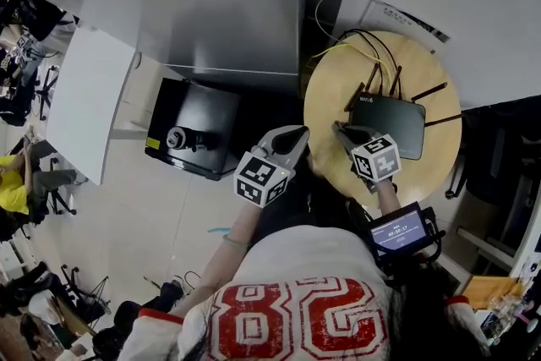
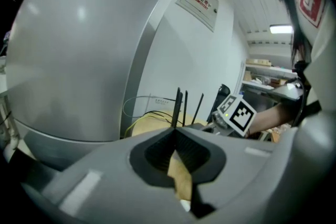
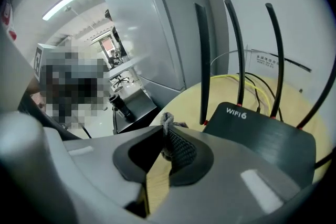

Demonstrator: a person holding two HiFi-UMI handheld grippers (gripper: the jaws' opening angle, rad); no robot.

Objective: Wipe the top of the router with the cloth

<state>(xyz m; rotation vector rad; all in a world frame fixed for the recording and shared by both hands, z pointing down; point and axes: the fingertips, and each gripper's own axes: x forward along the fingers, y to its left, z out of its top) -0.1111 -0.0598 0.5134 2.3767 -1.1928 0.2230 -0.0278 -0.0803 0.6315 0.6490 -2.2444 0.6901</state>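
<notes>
Router [image 1: 390,121] wiping is shown at its approach step; the top is judged not yet to have been touched by the cloth.

Nearest the camera, the left gripper [image 1: 296,134] is held off the table's near left edge. Its jaws are seen pressed together with nothing between them in the left gripper view [image 2: 175,131].

Beside it, the right gripper [image 1: 341,130] is carried over the round wooden table [image 1: 334,93]. In the right gripper view its jaws [image 3: 164,128] are clamped on a small grey cloth [image 3: 167,121], of which only a tuft is seen above the tips. In the head view the cloth cannot be made out.

Just beyond and to the right of these jaws, the router [image 3: 262,136] is seen lying flat in the middle of the table, black, with its antennas raised along the far edge. The cloth is placed near the router's near left corner, not on its top.

Farther off, yellow and black cables [image 1: 359,46] are led away over the table's back edge, and a grey cabinet [image 1: 211,4] is set to the left.

For the next move, the cloth would need to be lowered flat onto the top and drawn across it, clear of the antennas.
</notes>
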